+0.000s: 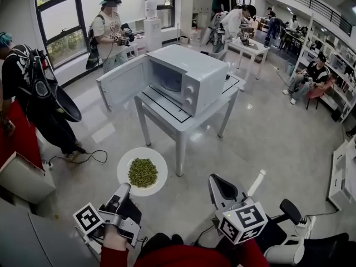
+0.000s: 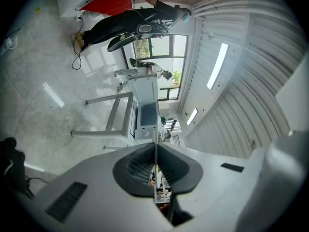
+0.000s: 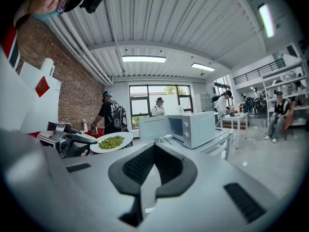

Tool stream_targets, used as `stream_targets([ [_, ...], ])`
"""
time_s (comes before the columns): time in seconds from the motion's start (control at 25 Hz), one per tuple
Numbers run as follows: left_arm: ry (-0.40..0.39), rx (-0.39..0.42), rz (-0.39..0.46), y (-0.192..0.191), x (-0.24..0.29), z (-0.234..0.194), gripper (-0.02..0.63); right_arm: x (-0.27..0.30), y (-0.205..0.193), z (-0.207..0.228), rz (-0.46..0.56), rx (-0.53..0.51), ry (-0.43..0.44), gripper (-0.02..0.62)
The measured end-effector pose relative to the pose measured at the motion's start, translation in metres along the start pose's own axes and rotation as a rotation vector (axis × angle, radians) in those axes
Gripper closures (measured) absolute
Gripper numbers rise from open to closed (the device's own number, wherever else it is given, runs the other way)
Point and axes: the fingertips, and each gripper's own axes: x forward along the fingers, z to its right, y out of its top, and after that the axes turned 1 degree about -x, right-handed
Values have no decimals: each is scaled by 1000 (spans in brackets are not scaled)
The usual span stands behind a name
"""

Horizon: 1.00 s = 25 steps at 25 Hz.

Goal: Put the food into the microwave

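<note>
A white plate [image 1: 142, 171] heaped with green food [image 1: 143, 172] hangs in the air in front of the table. My left gripper [image 1: 124, 190] is shut on its near rim, and in the left gripper view the plate [image 2: 155, 144] shows edge-on between the pads. The white microwave [image 1: 189, 74] stands on the grey table [image 1: 167, 118] with its door [image 1: 123, 82] swung open to the left. My right gripper [image 1: 216, 182] is shut and holds nothing, low at the right. The right gripper view shows the plate [image 3: 112, 141] at the left and the microwave [image 3: 195, 127] ahead.
A person in black [image 1: 33, 93] stands close at the left beside a red and white box [image 1: 22, 166]. A black cable [image 1: 92, 157] lies on the floor. Other people stand behind the table and sit at the far right. A white shelf [image 1: 342, 177] is at the right.
</note>
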Motion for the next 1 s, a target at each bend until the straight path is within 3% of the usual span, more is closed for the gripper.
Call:
stream_targets([
  [0.52,-16,4,-22,6,46,12,584,31,14,19,18,21,-7,581],
  [1.0,-4,-33,-73,66,124,-1,584,129,25,17,-31,26,-10,581],
])
